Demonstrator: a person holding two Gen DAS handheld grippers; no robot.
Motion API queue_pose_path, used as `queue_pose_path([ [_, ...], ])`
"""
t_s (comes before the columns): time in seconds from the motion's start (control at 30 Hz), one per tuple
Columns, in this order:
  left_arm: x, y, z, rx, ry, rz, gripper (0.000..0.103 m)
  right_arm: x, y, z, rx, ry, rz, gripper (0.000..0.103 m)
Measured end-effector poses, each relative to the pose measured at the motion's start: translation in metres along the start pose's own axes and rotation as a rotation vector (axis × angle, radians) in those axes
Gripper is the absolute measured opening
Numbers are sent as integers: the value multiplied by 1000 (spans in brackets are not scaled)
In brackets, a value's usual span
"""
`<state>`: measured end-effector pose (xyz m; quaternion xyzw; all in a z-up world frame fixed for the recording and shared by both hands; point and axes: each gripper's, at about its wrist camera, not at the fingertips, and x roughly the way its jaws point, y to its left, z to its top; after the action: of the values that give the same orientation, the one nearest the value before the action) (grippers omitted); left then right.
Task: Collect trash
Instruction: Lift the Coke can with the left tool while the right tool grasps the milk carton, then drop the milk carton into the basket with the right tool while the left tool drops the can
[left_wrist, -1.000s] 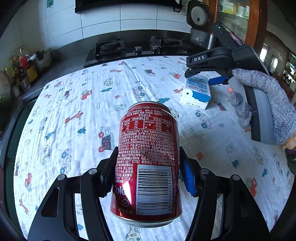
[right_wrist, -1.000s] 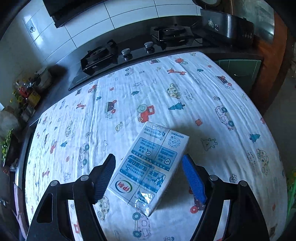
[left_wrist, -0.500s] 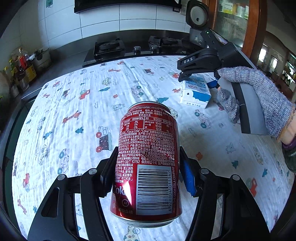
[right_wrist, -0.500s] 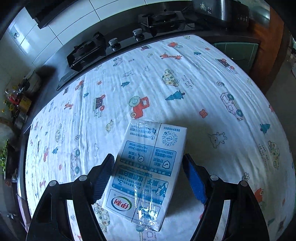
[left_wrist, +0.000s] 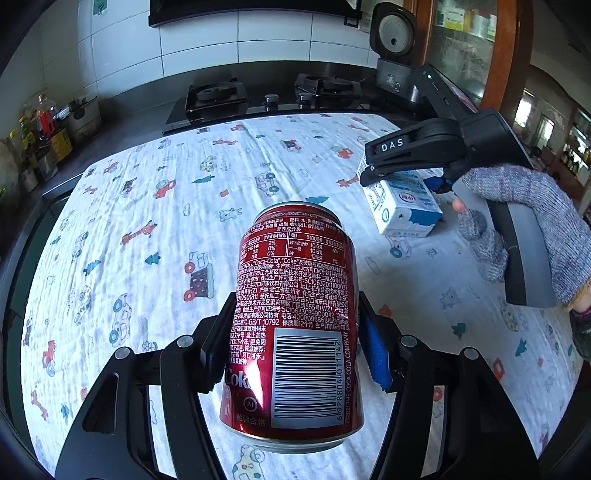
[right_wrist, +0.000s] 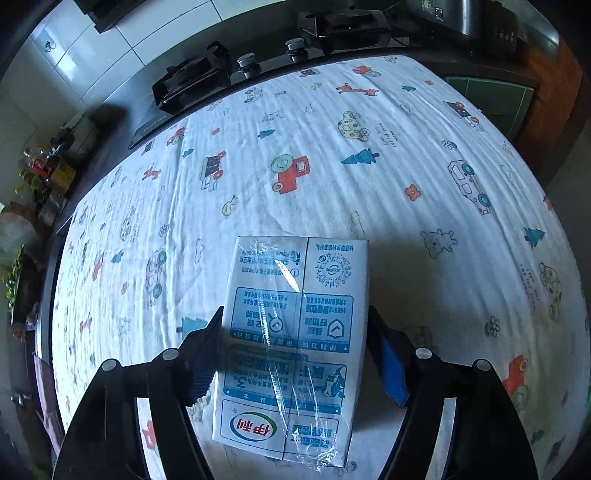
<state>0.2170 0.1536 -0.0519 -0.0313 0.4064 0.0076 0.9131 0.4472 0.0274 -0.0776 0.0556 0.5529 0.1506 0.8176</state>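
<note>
Patterned cloth (right_wrist: 332, 177) covers counter; milk carton (right_wrist: 295, 350) lies on cloth.

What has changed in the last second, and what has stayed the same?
The right gripper has come down over the milk carton, which now lies between its fingers; the jaws are closing, with the pads at the carton's sides. The carton still lies on the tablecloth. The left gripper kept still, clamped on the red cola can.

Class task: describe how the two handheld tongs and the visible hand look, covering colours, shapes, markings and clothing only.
Both tongs are black with bolted, angular fingers. The left tongs and right tongs each carry one dark ribbed pad and one blue pad. The right tongs bear a white "DAS" label. The hand wears a grey knitted fingerless glove.
</note>
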Motion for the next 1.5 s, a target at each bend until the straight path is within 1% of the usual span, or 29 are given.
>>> queue_pose_path([
  [0.23, -11, -29, -5, 23, -17, -27, 60, -47, -23, -37, -42, -39, 49, 68],
  [0.43, -19, -63, -8, 43, -23, -57, 60, -92, -48, -68, -85, -93, 48, 68],
  [0.6, -26, -100, -8, 85, -36, -85, 60, -129, -86, -92, -78, -138, 61, 68],
  [0.83, -29, -158, -6, 147, -45, -139, 60, -167, -151, -117, -29, -195, 36, 68],
  [1.03, -29, -206, -5, 207, -44, -186, 60, -194, -228, -137, 52, -235, -26, 68],
  [1.17, -27, -237, -1, 240, -42, -216, 60, -207, -287, -148, 104, -256, -106, 68],
  [1.3, -23, -266, 3, 269, -37, -241, 60, -212, -329, -155, 120, -275, -208, 68],
  [1.43, -20, -294, 8, 302, -33, -259, 60, -210, -369, -164, 143, -273, -277, 68],
  [1.5, -19, -307, 11, 318, -33, -266, 60, -206, -383, -168, 153, -269, -306, 68],
])
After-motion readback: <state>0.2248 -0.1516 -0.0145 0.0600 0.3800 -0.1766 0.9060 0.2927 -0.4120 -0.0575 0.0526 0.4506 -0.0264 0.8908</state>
